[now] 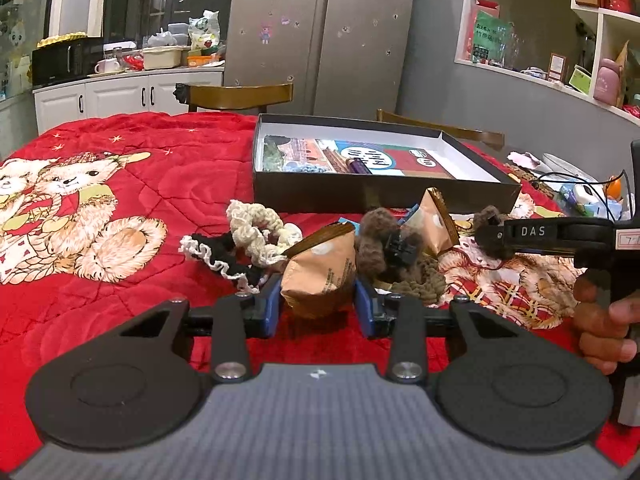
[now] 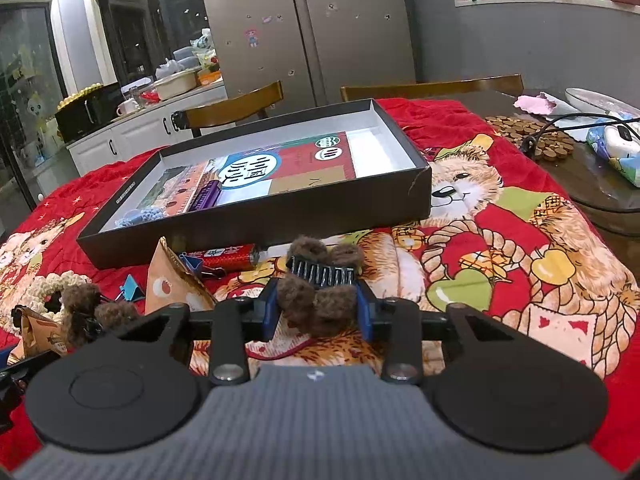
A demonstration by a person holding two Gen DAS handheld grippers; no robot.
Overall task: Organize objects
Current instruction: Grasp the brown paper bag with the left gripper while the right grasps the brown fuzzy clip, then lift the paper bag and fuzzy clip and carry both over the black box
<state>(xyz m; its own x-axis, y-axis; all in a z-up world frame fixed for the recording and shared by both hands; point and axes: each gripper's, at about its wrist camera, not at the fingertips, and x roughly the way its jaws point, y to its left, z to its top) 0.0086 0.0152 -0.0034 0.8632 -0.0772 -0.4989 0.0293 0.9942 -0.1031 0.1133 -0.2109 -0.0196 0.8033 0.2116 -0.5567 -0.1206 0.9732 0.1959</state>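
Observation:
My left gripper (image 1: 318,300) is shut on a tan snack packet (image 1: 320,276), held just above the red blanket. My right gripper (image 2: 318,308) is shut on a brown fuzzy hair claw clip (image 2: 316,300) with dark teeth. A black shallow box (image 1: 376,194) lies behind both, holding a colourful booklet (image 1: 372,160) and a purple item (image 1: 358,166); it also shows in the right wrist view (image 2: 260,224). A second tan packet (image 1: 434,220), another brown fuzzy clip (image 1: 384,248), a cream scrunchie (image 1: 256,232) and a black lace scrunchie (image 1: 216,256) lie in front of the box.
A red lighter (image 2: 228,258) and blue binder clips (image 2: 132,288) lie by the box's front wall. Wooden chairs (image 2: 236,110) stand behind the table. Cables, a coaster mat (image 2: 528,136) and tissues sit on the bare table at right.

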